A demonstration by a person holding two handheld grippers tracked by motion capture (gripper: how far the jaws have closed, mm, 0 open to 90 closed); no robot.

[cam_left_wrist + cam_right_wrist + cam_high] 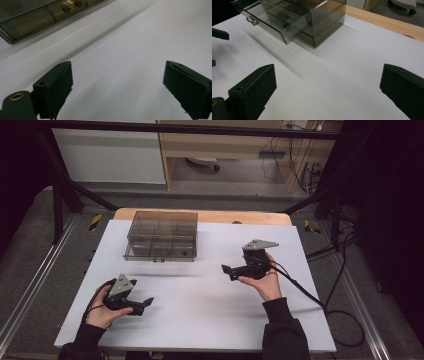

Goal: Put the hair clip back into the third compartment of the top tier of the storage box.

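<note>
Smoky transparent plastic drawer box (161, 236) standing on the white tabletop (210, 320), upper left of centre in the high view, with its lowest drawer (275, 25) pulled partly out, as the right gripper view shows at upper left. Left gripper (145, 304), lower left in the high view, jaws spread wide with nothing between them, bare tabletop beneath. Right gripper (227, 271), right of centre, jaws likewise wide apart and empty, pointing toward the box and well apart from it.
</note>
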